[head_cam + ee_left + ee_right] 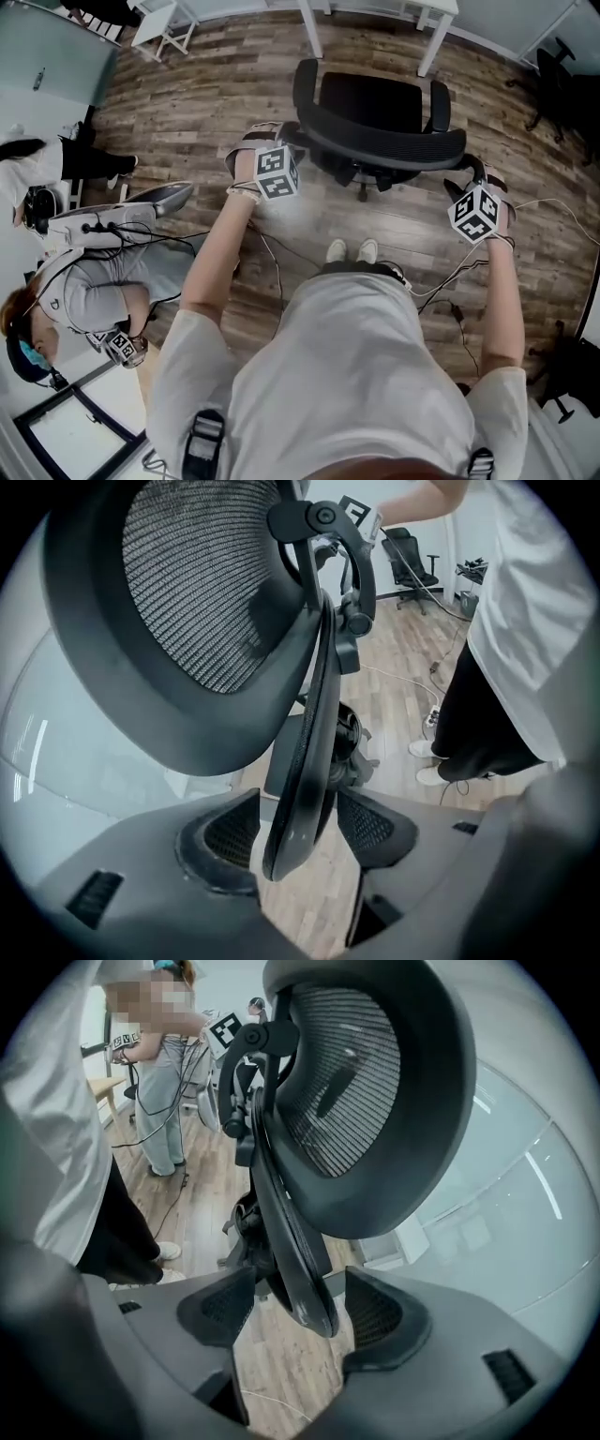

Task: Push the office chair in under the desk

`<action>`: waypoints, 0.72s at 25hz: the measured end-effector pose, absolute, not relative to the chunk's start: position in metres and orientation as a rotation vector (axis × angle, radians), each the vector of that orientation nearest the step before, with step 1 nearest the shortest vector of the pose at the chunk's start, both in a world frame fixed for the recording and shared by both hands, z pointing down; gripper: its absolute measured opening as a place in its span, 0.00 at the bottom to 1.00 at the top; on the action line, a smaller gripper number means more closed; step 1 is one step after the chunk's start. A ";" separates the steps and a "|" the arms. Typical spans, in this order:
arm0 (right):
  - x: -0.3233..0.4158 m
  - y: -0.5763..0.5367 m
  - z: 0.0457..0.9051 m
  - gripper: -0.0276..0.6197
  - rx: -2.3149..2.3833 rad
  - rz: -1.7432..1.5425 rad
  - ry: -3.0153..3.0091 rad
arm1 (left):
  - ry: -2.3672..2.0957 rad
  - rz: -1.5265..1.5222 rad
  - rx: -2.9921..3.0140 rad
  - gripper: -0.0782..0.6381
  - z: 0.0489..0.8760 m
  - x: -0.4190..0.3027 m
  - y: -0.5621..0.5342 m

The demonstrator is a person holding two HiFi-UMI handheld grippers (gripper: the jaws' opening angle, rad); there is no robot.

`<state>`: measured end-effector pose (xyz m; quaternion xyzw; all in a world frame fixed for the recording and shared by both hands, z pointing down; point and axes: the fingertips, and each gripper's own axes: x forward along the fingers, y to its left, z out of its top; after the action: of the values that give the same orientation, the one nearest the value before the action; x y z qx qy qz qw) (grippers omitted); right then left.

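Note:
The black mesh office chair point(373, 101) stands on the wood floor with its seat toward the white desk legs point(310, 30) at the far side. Its curved backrest point(389, 146) faces me. My left gripper point(284, 141) is at the backrest's left end and my right gripper point(463, 180) at its right end. In the left gripper view the backrest's thin edge point(302, 780) runs between the jaws of the left gripper point(300, 832), with a gap on each side. In the right gripper view the same holds for the edge point(292, 1260) and the right gripper point(298, 1314). Both grippers are open.
A person point(89, 292) crouches at the left beside equipment and cables. More cables point(448, 281) trail on the floor by my feet. A second black chair point(553, 77) stands at the far right, and a small white table point(164, 26) at the far left.

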<state>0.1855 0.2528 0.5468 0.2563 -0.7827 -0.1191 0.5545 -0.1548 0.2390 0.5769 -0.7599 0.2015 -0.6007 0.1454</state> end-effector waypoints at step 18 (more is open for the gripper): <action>0.191 0.235 0.586 0.34 0.417 -0.313 -1.782 | 0.308 -1.884 -2.066 0.30 0.617 -0.148 0.229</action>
<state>0.1912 0.2354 0.5861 0.1800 -0.7685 -0.1349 0.5990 -0.1478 0.2288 0.6174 -0.7245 0.1080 -0.6608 0.1636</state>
